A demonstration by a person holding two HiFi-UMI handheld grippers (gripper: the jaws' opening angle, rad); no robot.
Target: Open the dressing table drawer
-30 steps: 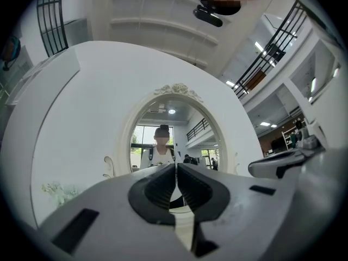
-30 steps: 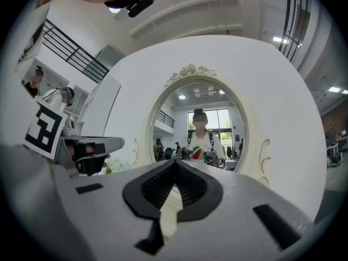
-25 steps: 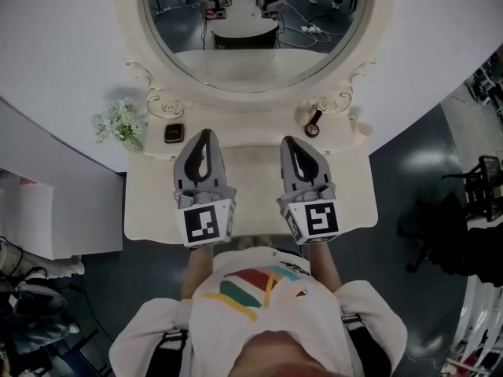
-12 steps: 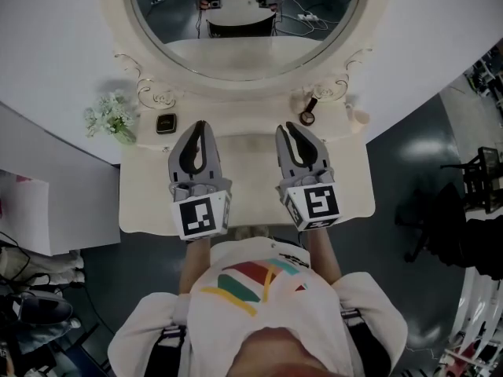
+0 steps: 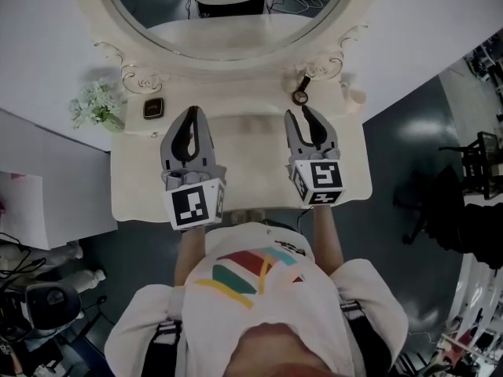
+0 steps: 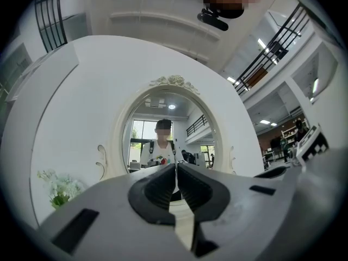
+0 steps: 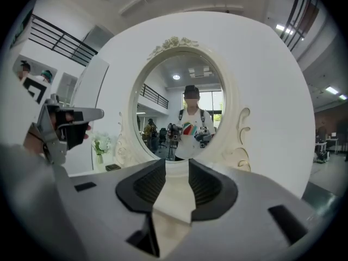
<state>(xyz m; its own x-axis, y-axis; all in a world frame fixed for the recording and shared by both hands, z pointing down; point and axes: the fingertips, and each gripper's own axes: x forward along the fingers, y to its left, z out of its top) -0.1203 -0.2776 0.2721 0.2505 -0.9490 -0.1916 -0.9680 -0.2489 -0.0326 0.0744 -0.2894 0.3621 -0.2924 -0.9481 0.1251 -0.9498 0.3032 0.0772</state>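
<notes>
The cream dressing table [image 5: 244, 136] stands under me, with its oval mirror [image 5: 228, 6] at the back. Its drawer front is hidden beneath the tabletop's front edge. My left gripper [image 5: 191, 112] hovers over the left half of the top, shut with nothing in it; its jaw tips meet in the left gripper view [image 6: 175, 166]. Over the right half, my right gripper [image 5: 299, 114] has its jaws opening, and only bare tabletop shows in the gap [image 7: 177, 165]. Both point at the mirror [image 7: 182, 113].
A small white flower bunch [image 5: 96, 104] and a dark square thing [image 5: 153, 107] sit at the back left of the top. A round black-rimmed thing [image 5: 300, 95] and a small pale piece [image 5: 355, 96] sit at the back right. Dark floor surrounds the table.
The right gripper's jaws have gone from shut to apart, and it has moved forward and lower over the tabletop. The left gripper has barely shifted.
</notes>
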